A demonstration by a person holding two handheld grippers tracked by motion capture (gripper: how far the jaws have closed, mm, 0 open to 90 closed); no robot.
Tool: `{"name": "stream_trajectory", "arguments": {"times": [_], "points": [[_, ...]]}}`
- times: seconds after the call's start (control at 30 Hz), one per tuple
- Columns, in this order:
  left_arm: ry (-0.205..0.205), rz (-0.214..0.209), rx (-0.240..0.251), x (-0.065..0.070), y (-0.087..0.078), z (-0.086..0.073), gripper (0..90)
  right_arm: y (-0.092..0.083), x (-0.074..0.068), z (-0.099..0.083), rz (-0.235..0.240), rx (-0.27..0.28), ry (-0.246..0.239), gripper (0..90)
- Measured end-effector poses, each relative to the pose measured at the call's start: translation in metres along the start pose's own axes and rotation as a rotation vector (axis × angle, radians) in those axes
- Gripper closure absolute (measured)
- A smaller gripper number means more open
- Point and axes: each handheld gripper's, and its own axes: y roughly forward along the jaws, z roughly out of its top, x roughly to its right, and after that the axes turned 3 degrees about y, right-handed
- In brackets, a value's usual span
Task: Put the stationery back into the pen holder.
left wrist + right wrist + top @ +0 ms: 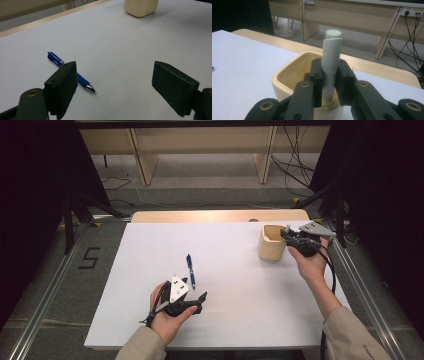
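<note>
Left gripper (197, 298) down near the table's near edge, jaws wide apart, nothing between them. Blue pen (190, 270) lying flat on the white sheet (230, 330) just ahead of it, a touch to the jaws' left in the left gripper view, silver tip (90, 88) pointing back at the hand. Long axis runs roughly away from the person, so probably needs the jaws swung left and set across the barrel, not along it. Clearly the nearer hand for that one. Over on the right, cup (271, 242) near the far right corner. Right gripper (329, 75) clamped tight on a white pen (331, 57), held upright with its lower end inside the cup's mouth. Looks about ready to drop in.
</note>
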Motion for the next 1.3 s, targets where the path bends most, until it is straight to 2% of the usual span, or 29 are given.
{"name": "stream_trajectory", "arguments": {"times": [0.1,0.13,0.23,0.27,0.4,0.7,0.8,0.83,1.1,1.3], "points": [[0.000,0.000,0.000,0.000,0.000,0.000,20.5,-0.001,0.000,0.000,0.003,-0.003,0.006,78.2],[0.002,0.000,0.000,0.000,0.000,0.000,20.6,-0.002,0.000,0.001,0.018,0.009,0.025,78.2],[0.003,0.000,-0.003,-0.001,0.000,0.000,20.5,-0.005,-0.004,0.007,0.019,0.017,-0.002,78.2],[0.003,0.001,-0.002,-0.001,0.000,0.000,20.6,-0.005,-0.004,0.008,0.022,0.015,0.002,78.2],[0.001,-0.001,0.001,0.000,0.000,0.000,20.6,-0.001,-0.002,0.002,0.019,-0.014,0.016,78.1],[-0.001,-0.002,0.000,0.001,0.001,0.000,20.7,0.001,0.001,0.001,0.015,-0.007,0.022,76.8],[0.000,-0.002,-0.001,0.000,0.000,0.000,20.7,0.002,0.000,-0.001,-0.008,-0.022,0.025,67.3],[-0.001,0.000,-0.001,0.000,0.000,0.000,20.8,0.002,0.000,-0.001,-0.011,-0.023,0.030,66.9],[0.000,-0.002,-0.001,0.000,0.000,0.000,20.8,-0.005,0.002,0.005,-0.056,0.008,0.064,46.4],[0.000,0.002,-0.005,-0.001,0.000,-0.001,20.9,-0.014,0.002,0.005,-0.041,-0.021,0.076,34.2]]}}
